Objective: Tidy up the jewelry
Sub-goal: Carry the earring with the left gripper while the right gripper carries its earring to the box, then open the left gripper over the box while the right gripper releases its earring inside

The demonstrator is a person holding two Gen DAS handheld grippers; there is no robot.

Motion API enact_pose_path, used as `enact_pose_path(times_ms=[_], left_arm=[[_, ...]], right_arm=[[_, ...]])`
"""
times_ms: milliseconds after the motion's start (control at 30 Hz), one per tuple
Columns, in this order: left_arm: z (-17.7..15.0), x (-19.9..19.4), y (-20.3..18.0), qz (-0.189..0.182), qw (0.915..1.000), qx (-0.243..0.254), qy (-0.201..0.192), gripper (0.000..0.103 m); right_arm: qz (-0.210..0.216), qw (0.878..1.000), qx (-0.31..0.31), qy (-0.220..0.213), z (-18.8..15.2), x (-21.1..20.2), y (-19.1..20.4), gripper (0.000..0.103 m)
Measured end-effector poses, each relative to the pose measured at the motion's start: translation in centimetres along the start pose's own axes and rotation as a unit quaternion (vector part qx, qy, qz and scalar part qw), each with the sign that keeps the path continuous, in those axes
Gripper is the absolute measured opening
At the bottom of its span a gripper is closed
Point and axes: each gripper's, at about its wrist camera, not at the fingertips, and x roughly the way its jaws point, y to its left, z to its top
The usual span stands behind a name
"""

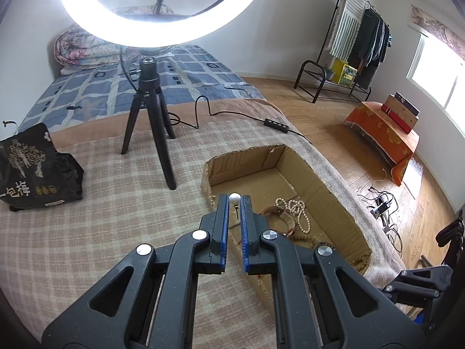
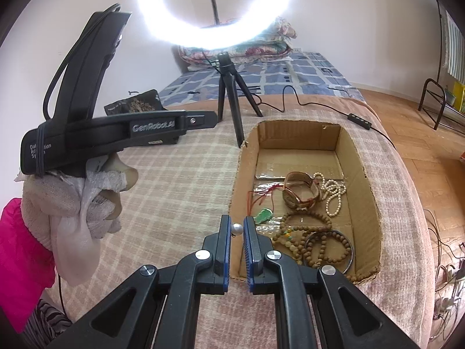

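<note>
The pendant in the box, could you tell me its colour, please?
Green pendant, clearest in the right wrist view.

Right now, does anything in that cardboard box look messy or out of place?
Yes. The jewelry lies jumbled on the floor of the cardboard box: the pearl necklace is tangled against the watch, and the wooden bead strands overlap a dark bangle. Its cut rim is ragged.

Jewelry [image 2: 308,203] in box [image 2: 369,192]
</note>
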Motion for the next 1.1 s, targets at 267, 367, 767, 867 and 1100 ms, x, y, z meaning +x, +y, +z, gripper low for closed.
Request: enact_pose_path(times_ms=[267, 367, 767, 867, 1100], left_arm=[[0.6, 1.6, -1.6, -0.004, 1.0, 0.0, -0.003, 0.006], [0.9, 2.0, -1.8, -0.009, 0.9999, -0.009, -0.002, 0.006], [1.5, 2.9, -2.9, -0.009, 0.9999, -0.012, -0.008, 0.006], [1.5, 2.8, -2.9, -0.005, 0.9998, -0.013, -0.012, 0.006], [1.4, 2.4, -2.8, 0.003, 0.9998, -0.011, -0.018, 0.034]], right_arm=[[-0.01, 1.0, 0.001, 0.011, -0.2, 0.8, -0.8, 0.006], [-0.014, 1.0, 0.006, 0.012, -0.2, 1.0, -1.4, 0.006], [-0.03, 0.999, 0.02, 0.01, -0.1, 1.0, -2.7, 0.007], [-0.03, 0.999, 0.021, 0.01, -0.1, 1.1, -2.7, 0.014], [-0.045, 0.999, 0.017, 0.003, -0.2, 0.8, -2.4, 0.04]])
